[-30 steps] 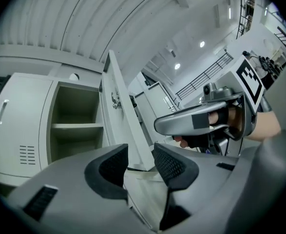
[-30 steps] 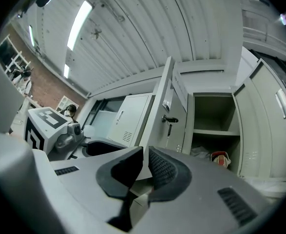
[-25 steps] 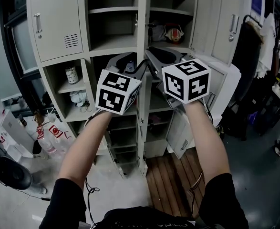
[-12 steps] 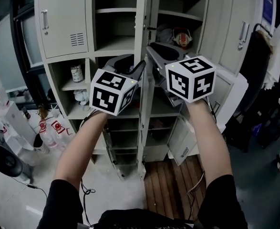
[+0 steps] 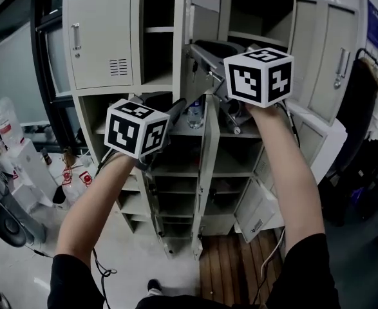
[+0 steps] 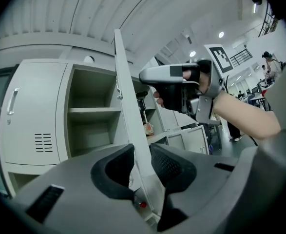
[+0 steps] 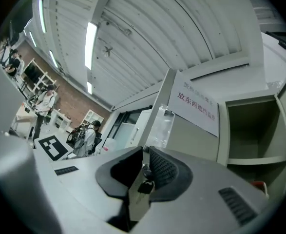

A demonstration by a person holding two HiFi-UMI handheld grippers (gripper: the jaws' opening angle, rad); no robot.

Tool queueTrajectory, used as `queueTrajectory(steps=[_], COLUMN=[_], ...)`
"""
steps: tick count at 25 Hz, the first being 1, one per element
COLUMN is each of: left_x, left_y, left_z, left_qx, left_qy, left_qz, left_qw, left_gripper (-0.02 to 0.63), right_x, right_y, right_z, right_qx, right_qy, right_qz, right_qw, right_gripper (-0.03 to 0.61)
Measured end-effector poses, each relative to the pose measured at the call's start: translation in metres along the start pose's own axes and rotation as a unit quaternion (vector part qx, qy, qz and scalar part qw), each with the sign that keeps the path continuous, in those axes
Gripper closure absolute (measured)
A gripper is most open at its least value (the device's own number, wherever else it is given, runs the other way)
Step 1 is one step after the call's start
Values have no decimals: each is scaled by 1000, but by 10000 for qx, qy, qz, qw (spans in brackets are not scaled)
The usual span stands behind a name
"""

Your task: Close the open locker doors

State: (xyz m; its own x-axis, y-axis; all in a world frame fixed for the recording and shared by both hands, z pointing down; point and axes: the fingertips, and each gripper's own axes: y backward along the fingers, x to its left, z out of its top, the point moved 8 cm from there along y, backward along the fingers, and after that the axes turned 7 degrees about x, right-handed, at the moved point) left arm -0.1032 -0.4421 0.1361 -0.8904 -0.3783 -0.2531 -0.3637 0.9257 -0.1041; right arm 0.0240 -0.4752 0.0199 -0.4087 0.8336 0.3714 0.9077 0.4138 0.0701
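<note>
Higher and further apart than a second ago: right gripper (image 7: 145, 167) lifted, left gripper (image 6: 143, 162) drawn off to its own side. Closing the left jaws around the edge of a tall pale grey metal locker door (image 6: 125, 106), rising straight ahead between the pads, not visibly pinched. Clamping the right jaws near together on a grey metal door with a white paper notice (image 7: 191, 135), small dark key (image 7: 143, 186) dangling between them.
</note>
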Motion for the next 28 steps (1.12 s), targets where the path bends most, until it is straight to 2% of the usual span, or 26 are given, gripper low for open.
queueTrajectory(steps=[2, 5, 6, 10, 14, 25, 28], left_x=[6, 18, 22, 42, 56, 88, 101], left_y=[1, 1, 2, 3, 4, 5, 7], left_z=[0, -1, -1, -2, -4, -4, -6], left_qx=[125, 299, 354, 557, 653, 764, 777], left_qy=[-17, 81, 114, 174, 235, 162, 174], left_qz=[-46, -220, -284, -421, -527, -542, -602], left_qw=[9999, 9993, 9989, 9974, 9962, 9955, 9950], left_gripper=[495, 497, 500, 500, 503, 503, 503], right_x=[-2, -4, -6, -17, -21, -21, -20], right_y=[-11, -25, -29, -47, -64, -102, -116], right_z=[9, 19, 22, 26, 27, 32, 33], right_qx=[-23, -72, -92, -74, -61, 94, 105], right_qy=[-56, -239, -341, -613, -825, -1008, -1177], right_qz=[149, 495, 583, 726, 1046, 1374, 1579], right_qw=[9999, 9985, 9977, 9954, 9911, 9853, 9804], right_gripper=[540, 462, 459, 459, 460, 502, 502])
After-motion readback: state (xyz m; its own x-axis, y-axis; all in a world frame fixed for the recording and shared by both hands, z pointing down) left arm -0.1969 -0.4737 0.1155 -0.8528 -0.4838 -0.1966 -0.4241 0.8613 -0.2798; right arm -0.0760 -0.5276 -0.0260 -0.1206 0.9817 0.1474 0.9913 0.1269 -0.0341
